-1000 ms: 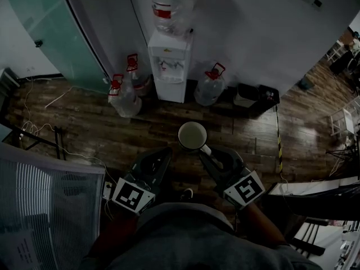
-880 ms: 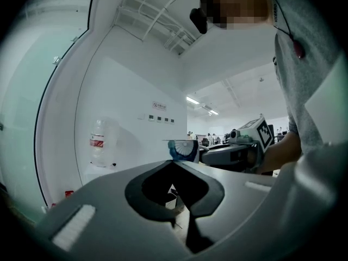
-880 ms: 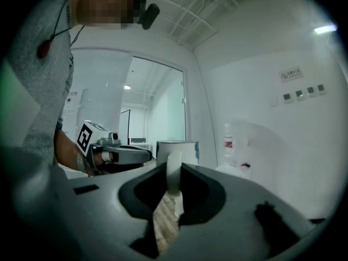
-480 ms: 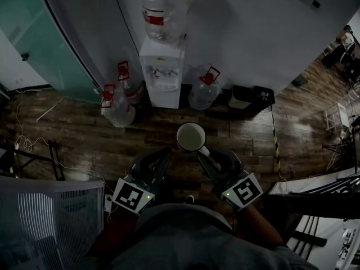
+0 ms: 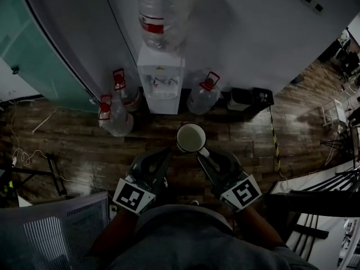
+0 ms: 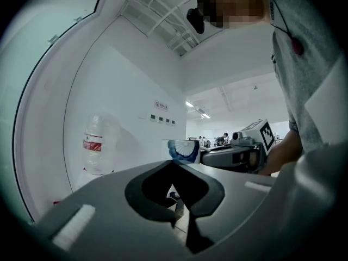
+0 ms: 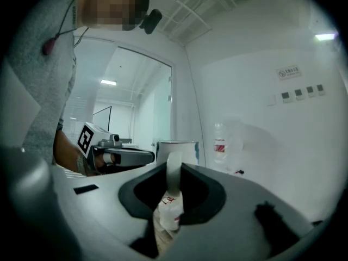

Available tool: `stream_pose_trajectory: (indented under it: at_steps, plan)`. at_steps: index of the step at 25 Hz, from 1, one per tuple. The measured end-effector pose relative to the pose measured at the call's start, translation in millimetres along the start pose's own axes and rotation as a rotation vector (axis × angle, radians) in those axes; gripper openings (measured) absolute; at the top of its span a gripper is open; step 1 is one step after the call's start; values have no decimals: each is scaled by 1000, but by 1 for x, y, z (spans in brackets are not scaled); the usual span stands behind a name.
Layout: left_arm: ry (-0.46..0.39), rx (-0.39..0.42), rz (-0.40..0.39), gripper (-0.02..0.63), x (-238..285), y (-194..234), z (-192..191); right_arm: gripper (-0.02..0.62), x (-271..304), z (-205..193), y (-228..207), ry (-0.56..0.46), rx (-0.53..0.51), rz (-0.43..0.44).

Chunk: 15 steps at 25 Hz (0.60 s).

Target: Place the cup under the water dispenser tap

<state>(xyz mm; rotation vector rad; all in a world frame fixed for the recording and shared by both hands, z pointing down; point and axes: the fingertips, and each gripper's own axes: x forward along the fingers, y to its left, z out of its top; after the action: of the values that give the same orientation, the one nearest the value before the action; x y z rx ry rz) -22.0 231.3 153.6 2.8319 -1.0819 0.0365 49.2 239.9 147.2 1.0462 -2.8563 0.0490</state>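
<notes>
Right gripper [image 5: 203,153] – jaws clamped on the handle [image 7: 173,173] of the cup [image 5: 191,138]. The cup is upright, mouth up, held in the air above the wooden floor [image 5: 73,134] and well short of the water dispenser [image 5: 161,86]. The dispenser stands at the floor's far edge against the wall, with an inverted bottle [image 5: 163,13] on top. Left gripper [image 5: 163,156] – jaws closed together, nothing between them, just beside the cup.

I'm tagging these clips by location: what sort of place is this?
Probably an office: a water dispenser stands against the wall, spare water jugs sit beside it on wood flooring.
</notes>
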Motion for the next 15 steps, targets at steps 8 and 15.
stream_pose_trajectory:
  at_steps: [8, 15]
  plan:
    - [0, -9, -46, 8, 6, 58, 4, 63, 53, 7, -11, -21, -9, -56]
    - [1, -2, -67, 8, 14, 99, 5, 63, 88, 7, -24, -32, -6, -99]
